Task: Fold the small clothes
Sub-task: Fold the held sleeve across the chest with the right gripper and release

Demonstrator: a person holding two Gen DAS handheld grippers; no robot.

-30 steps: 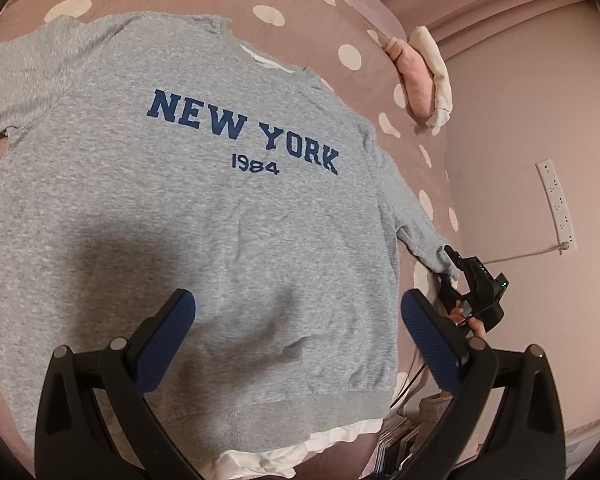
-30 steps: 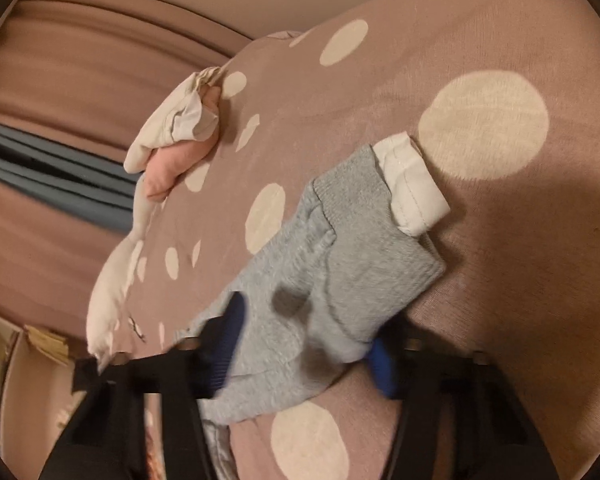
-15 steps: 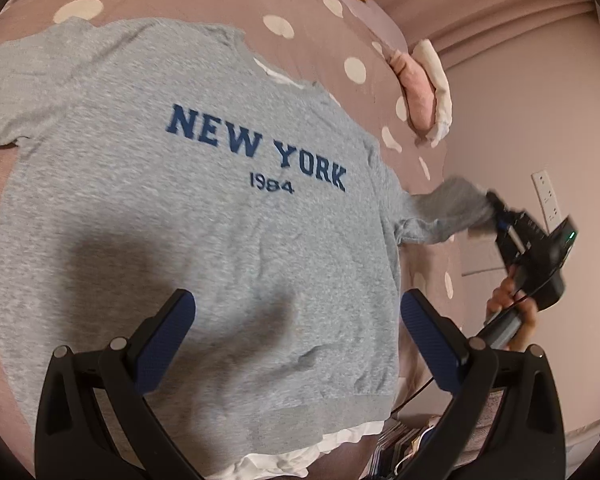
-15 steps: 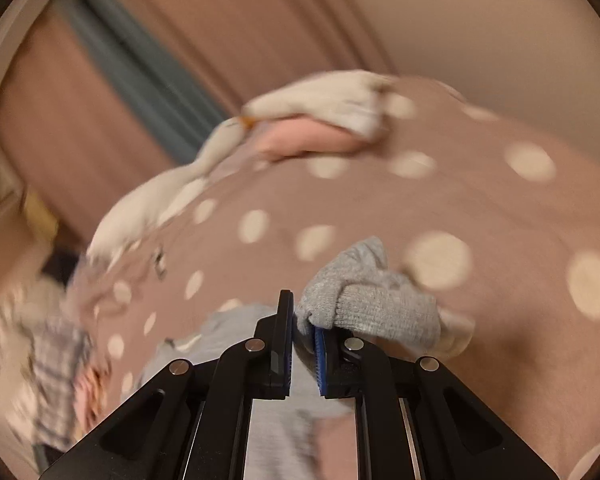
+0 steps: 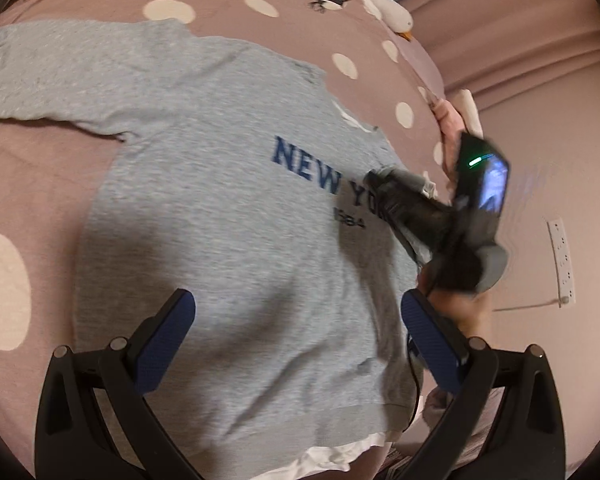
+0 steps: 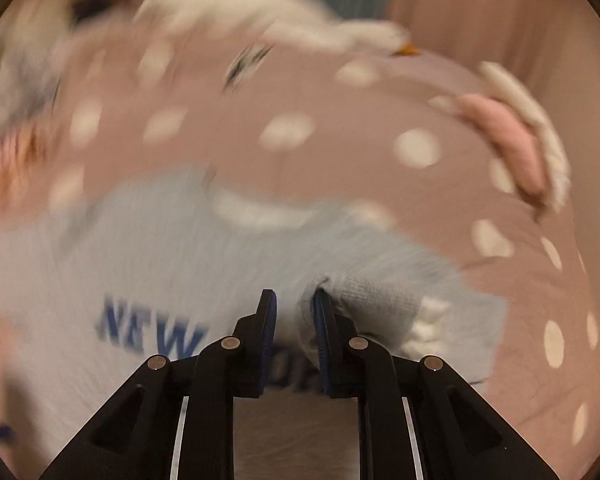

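A grey "NEW YORK 1984" sweatshirt point(image 5: 228, 208) lies front-up on the dotted pink bedcover point(image 5: 40, 184), with a white hem point(image 5: 332, 454) showing below it. My left gripper point(image 5: 296, 328) hangs open above the lower front, nothing between its pads. My right gripper point(image 5: 374, 178) is over the lettering on the chest, carrying the sweatshirt's right sleeve point(image 5: 410, 178). In the blurred right wrist view the gripper point(image 6: 294, 312) has the sleeve cuff point(image 6: 380, 292) bunched between its pads; its jaws are opening slightly, with cloth still filling the gap. The other sleeve lies spread at far left.
A white goose plush point(image 5: 384, 4) and a pink and cream plush point(image 6: 512, 136) lie along the bed's far and right edges. A wall with a white socket strip point(image 5: 562, 256) stands close on the right. A hand point(image 5: 460, 308) holds the right gripper.
The right gripper shut on the sleeve cuff, lifted it off the bed's right side and swung it left over the chest lettering. The left gripper drifted a little and stayed open.
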